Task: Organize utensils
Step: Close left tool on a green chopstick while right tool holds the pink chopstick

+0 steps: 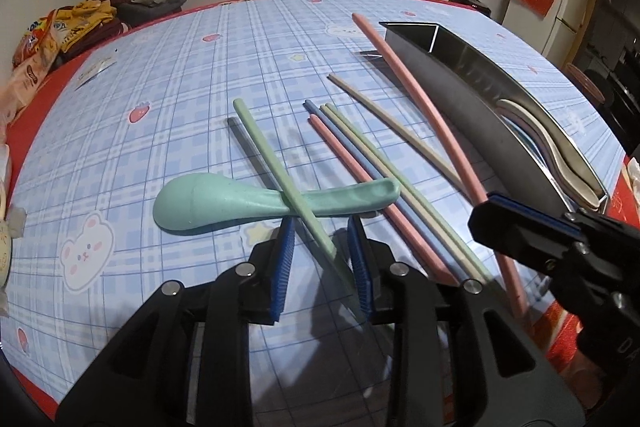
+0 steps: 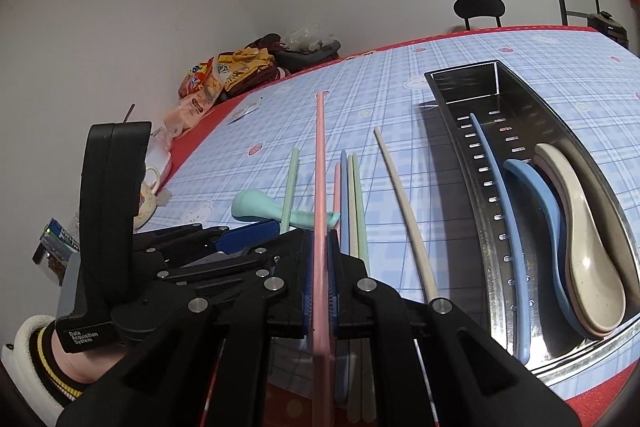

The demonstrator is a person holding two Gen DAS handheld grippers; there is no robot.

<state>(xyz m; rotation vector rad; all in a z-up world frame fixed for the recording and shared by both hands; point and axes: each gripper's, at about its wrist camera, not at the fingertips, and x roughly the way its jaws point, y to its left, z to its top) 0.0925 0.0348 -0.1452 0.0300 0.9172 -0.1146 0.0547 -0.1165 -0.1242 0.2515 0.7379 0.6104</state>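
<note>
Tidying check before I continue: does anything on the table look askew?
Yes: a green chopstick lies crossed over the teal spoon's handle, angled against the roughly parallel chopsticks beside it, with a grey-blue chopstick underneath.

Mint spoon (image 1: 224, 205) under crossed green chopstick (image 1: 280, 175), 3 spoons (image 2: 576, 239) in steel tray (image 2: 460, 95)

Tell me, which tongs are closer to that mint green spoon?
Left. The left tongs hover right at the green spoon, fingers either side of the green chopstick lying across its handle. The right tongs sit off to the side, clamped on a pink chopstick.
</note>
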